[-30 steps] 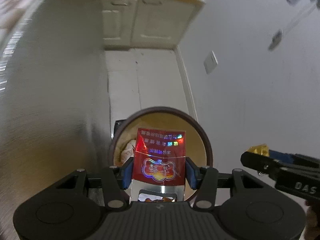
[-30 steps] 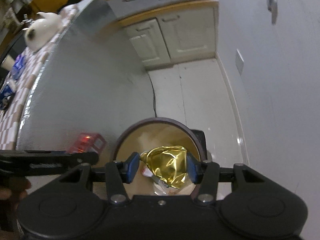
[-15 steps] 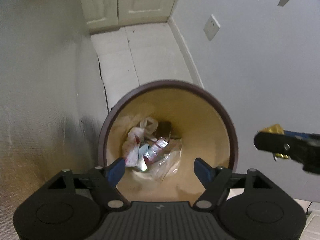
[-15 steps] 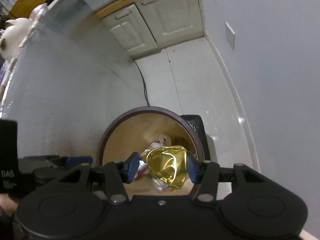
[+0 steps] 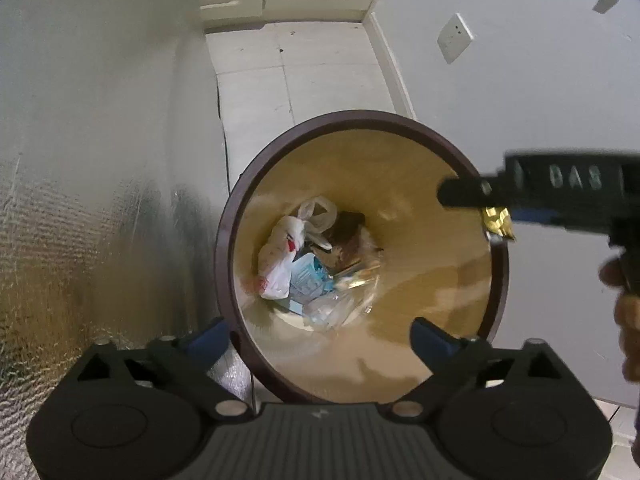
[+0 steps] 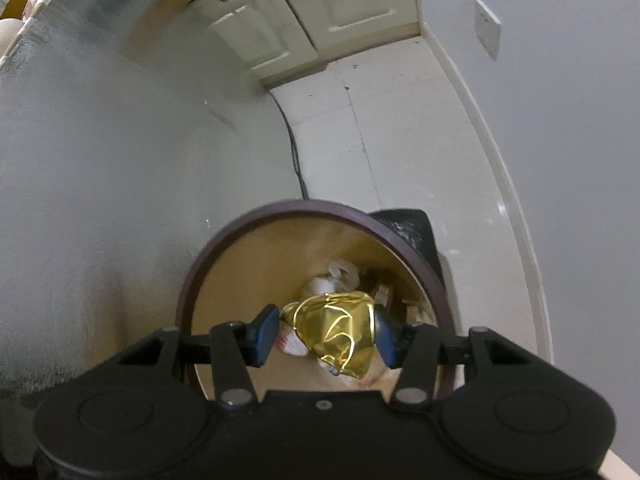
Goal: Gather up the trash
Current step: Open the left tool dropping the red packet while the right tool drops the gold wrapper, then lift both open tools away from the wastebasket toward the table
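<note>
Over the trash bin (image 5: 362, 120), pointing straight down into it. Left gripper (image 5: 320, 332) jaws opening, nothing between them; blue pads spread to either side of the bin's mouth. At the bottom: white plastic bag (image 5: 280, 256), knotted, plus clear wrap and mixed scraps.

Right gripper (image 6: 326, 330) clenched on a gold foil wrapper (image 6: 334, 330), both blue pads pressing its crumpled sides. Wrapper hangs above the bin opening, inside the line of the rim in the right wrist view; in the left wrist view a gold corner (image 5: 498, 222) peeks below the right gripper (image 5: 496, 208) near the rim's right side.

Handling, judged from looks: foil thin, very light, creased and springy, slick on the surface. Crushes rather than breaks, so nothing fragile here. Grip across the bunched middle looks sound; a pinch on a loose edge would likely slip or tear. On letting go, likely to flutter or cling to a pad instead of dropping straight. Best released well inside the rim, not at its edge.

Beside the bin: silvery textured panel (image 5: 80, 200), tiled floor (image 5: 304, 80), dark cord (image 6: 296, 160) along the floor.
</note>
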The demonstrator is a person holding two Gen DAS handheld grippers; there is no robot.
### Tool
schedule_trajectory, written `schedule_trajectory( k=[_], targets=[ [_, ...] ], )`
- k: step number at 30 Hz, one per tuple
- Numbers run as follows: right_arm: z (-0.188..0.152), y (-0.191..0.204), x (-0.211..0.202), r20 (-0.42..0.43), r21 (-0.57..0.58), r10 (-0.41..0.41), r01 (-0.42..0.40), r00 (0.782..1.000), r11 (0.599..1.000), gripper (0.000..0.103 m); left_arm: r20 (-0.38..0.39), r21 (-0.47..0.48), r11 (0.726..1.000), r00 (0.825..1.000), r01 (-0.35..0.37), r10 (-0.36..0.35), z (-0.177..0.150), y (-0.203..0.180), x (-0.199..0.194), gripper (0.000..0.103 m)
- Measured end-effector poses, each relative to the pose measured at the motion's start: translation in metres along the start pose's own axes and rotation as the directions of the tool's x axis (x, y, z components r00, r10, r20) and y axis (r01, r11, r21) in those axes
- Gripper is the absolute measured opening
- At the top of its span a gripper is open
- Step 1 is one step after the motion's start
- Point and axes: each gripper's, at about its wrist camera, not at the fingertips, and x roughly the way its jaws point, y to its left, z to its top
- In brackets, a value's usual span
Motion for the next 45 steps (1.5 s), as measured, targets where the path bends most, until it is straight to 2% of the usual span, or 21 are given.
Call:
schedule_trajectory(
  k=[1,3,4,11,19,27,36,45],
  targets=[
    [0.003,0.002,0.003,0.006,-0.005,0.006,-0.006,1.000,1.000,0.055,0.001,-0.004,1.000,1.000,0.000,0.000,0.001,0.000,0.001,0.102],
    [0.007,0.005,0.008,0.005,-0.009,0.014,-0.014,1.000,1.000,0.075,0.005,-0.011,1.000,1.000,0.000,0.000,0.001,0.002,0.001,0.103],
    [0.008,0.005,0.011,0.004,-0.008,0.010,-0.010,1.000,1.000,0.077,0.007,-0.016,1.000,1.000,0.001,-0.001,0.002,0.003,0.001,0.103],
    [0.004,0.001,0.013,-0.030,-0.026,0.000,0.000,1.000,1.000,0.079,0.012,-0.025,1.000,1.000,0.001,-0.001,0.004,0.002,0.005,0.103],
    [-0.009,-0.012,-0.003,-0.053,-0.071,-0.015,0.012,0.998,0.997,0.086,0.015,-0.024,1.000,1.000,-0.015,0.016,0.002,-0.001,0.008,0.103],
    [-0.017,-0.023,-0.023,-0.031,-0.117,-0.046,0.043,0.998,0.992,0.103,0.030,-0.027,0.999,0.999,-0.028,0.029,0.001,-0.001,0.001,0.103],
    [-0.028,-0.027,-0.042,-0.003,-0.171,-0.076,0.074,0.997,0.983,0.103,0.049,-0.036,0.998,0.997,-0.052,0.054,-0.002,0.000,-0.013,0.103],
    [-0.033,-0.022,-0.065,0.036,-0.177,-0.095,0.100,0.995,0.979,0.103,0.095,-0.058,0.996,0.992,-0.073,0.079,-0.012,0.000,-0.039,0.103]
  ],
)
